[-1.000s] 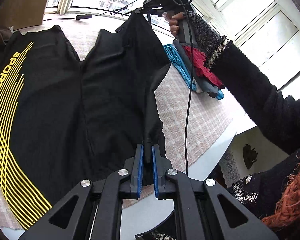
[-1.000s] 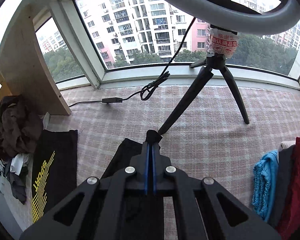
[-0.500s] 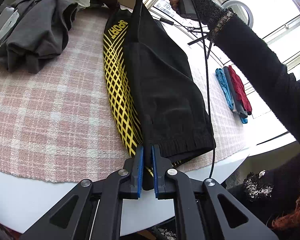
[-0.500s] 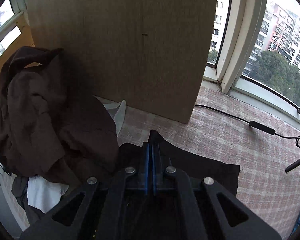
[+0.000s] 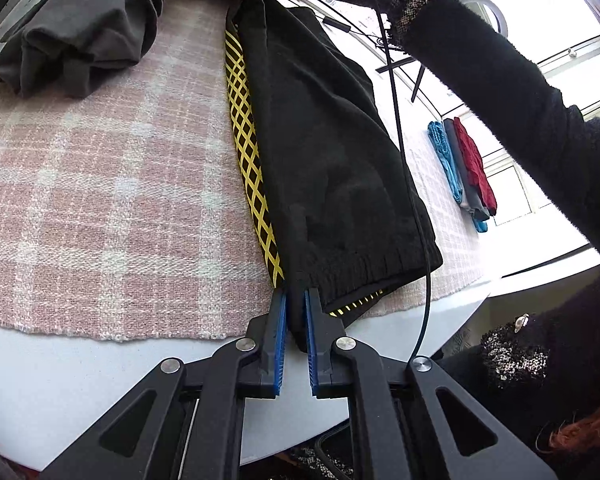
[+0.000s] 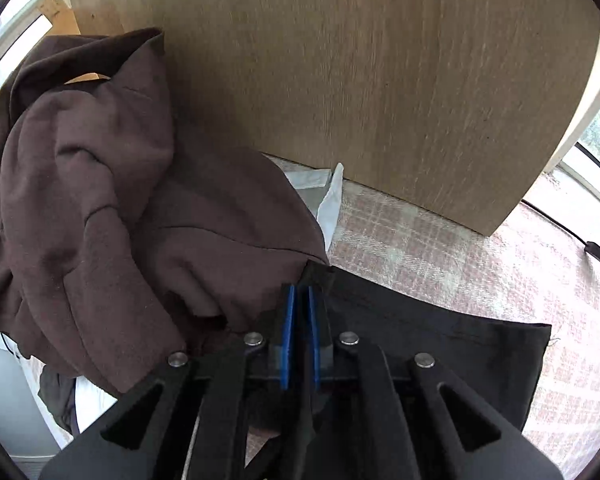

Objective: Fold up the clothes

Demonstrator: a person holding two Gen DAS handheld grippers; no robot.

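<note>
Left wrist view first: the black shorts (image 5: 332, 168) with the yellow lattice print are laid folded in half lengthwise on the pink checked cloth (image 5: 112, 184), waistband at the near table edge, yellow stripe peeking out along the left side. The waistband corner is pinched narrowly in the left gripper (image 5: 296, 320), though its jaws are just starting to open, so a release is probably being set up now that the fold is down. At the far end the leg hem is gripped by the right gripper (image 6: 299, 312), jaws also beginning to part with black fabric between them; both ends are likely held to keep the fold taut and the edges lined up. A brown garment (image 6: 100, 200) is heaped right beside that hem, against a wooden panel (image 6: 380, 80). Folded blue, grey and red items (image 5: 464, 172) are stacked well apart.

Compared with a second ago, the shorts were spread open and half lifted; now one half is brought over the other.
</note>
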